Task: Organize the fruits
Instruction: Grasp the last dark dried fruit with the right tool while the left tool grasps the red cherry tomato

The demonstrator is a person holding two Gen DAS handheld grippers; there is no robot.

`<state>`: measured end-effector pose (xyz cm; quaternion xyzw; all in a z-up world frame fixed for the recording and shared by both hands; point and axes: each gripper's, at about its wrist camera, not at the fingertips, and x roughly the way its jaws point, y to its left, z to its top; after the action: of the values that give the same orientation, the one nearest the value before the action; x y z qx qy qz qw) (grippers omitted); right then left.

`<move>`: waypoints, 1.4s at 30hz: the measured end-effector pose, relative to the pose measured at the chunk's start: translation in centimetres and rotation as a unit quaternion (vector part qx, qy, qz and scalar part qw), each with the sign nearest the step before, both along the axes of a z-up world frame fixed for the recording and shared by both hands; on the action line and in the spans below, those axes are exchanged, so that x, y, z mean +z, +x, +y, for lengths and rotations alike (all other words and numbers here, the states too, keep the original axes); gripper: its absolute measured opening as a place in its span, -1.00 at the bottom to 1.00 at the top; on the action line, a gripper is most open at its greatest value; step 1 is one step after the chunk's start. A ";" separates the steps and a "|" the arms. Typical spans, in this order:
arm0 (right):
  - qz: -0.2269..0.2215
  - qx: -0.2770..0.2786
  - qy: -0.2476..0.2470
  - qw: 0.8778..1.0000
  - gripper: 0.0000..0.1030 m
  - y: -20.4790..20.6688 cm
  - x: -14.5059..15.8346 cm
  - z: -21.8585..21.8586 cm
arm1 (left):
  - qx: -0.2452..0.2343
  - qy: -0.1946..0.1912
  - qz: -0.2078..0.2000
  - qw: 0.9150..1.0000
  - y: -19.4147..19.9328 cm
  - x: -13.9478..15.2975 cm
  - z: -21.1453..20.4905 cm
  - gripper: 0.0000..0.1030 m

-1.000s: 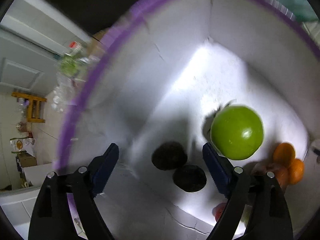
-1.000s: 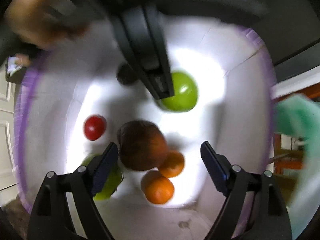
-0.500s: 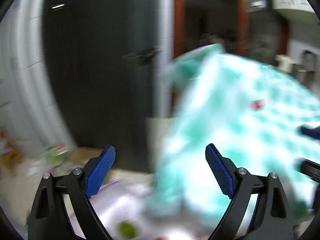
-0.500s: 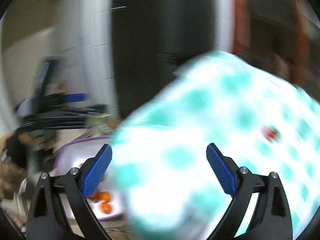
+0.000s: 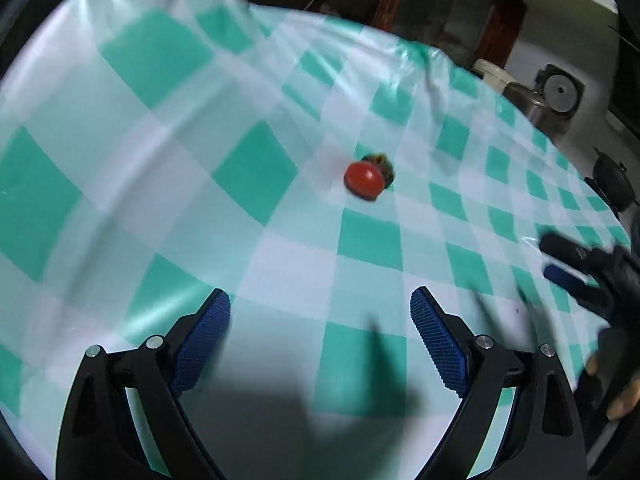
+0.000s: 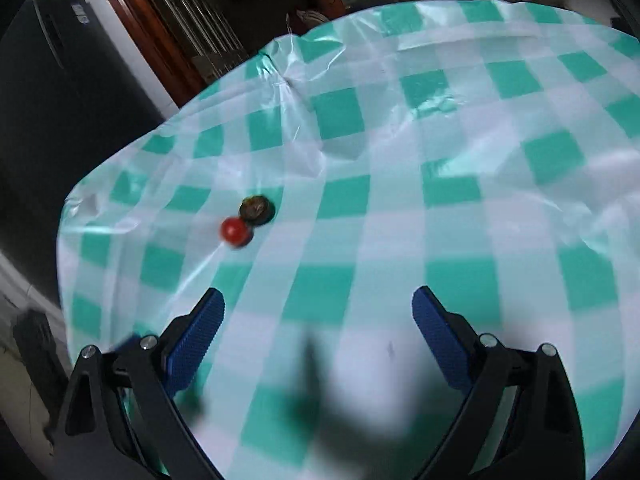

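A small red fruit lies on the green-and-white checked tablecloth, touching a dark round fruit just behind it. Both also show in the right wrist view, the red fruit in front of the dark fruit, near the table's left edge. My left gripper is open and empty, above the cloth short of the fruits. My right gripper is open and empty, to the right of the fruits. The right gripper also shows at the right edge of the left wrist view.
The tablecloth is wrinkled near its far edge. Metal pots stand beyond the table at the back right. A dark fridge and a wooden door frame stand behind the table's left side.
Both grippers have swung up out of the purple-rimmed white bin of fruits and over to the checked table. The bin is out of view now.
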<state>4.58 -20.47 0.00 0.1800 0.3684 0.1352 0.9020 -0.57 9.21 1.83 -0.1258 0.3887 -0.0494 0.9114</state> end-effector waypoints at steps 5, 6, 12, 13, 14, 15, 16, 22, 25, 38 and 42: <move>0.055 0.000 0.037 0.998 0.85 7.2 0.4 4.8 | 0.001 -0.050 -0.021 0.999 -0.5 -0.2 1.4 0.74; 0.067 0.000 0.044 0.997 0.84 8.9 0.1 5.9 | 0.001 -0.054 -0.022 0.998 -0.5 -0.2 1.5 0.74; 0.111 -0.005 0.059 0.992 0.54 14.1 -0.5 9.8 | -0.017 -0.059 -0.024 0.998 -0.7 0.0 1.2 0.75; 0.114 -0.005 0.049 0.992 0.47 14.5 -0.5 10.4 | -0.018 -0.060 -0.025 0.998 -0.8 0.0 1.3 0.75; 0.118 -0.003 0.034 0.992 0.44 14.9 -0.5 11.1 | -0.019 -0.062 -0.025 0.998 -0.7 0.0 1.2 0.75; 0.121 -0.001 0.019 0.992 0.35 15.2 -0.5 11.9 | -0.019 -0.063 -0.026 0.997 -0.8 0.0 1.3 0.75; 0.121 -0.002 0.008 0.993 0.29 15.4 -0.5 12.4 | -0.018 -0.064 -0.027 0.997 -0.9 0.0 1.3 0.75; 0.118 -0.009 -0.047 0.992 0.07 15.6 -0.4 14.7 | -0.010 -0.063 -0.028 0.998 -1.0 0.0 1.3 0.75; 0.119 -0.004 -0.044 0.992 -0.15 15.1 -0.4 14.4 | -0.008 -0.063 -0.025 0.998 -0.8 -0.1 1.3 0.75; 0.039 -0.005 -0.114 0.993 -0.16 1.4 2.1 -0.2 | -0.001 -0.062 -0.012 0.998 -0.5 -0.6 1.6 0.75; 0.030 -0.004 -0.162 0.986 -0.16 -3.6 0.6 -3.4 | -0.011 -0.054 -0.008 0.998 -0.4 -0.5 1.1 0.75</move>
<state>0.95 -23.87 0.58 0.0365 0.4120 0.0647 0.9081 -1.02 10.32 1.30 -0.1704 0.3797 -0.0814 0.9056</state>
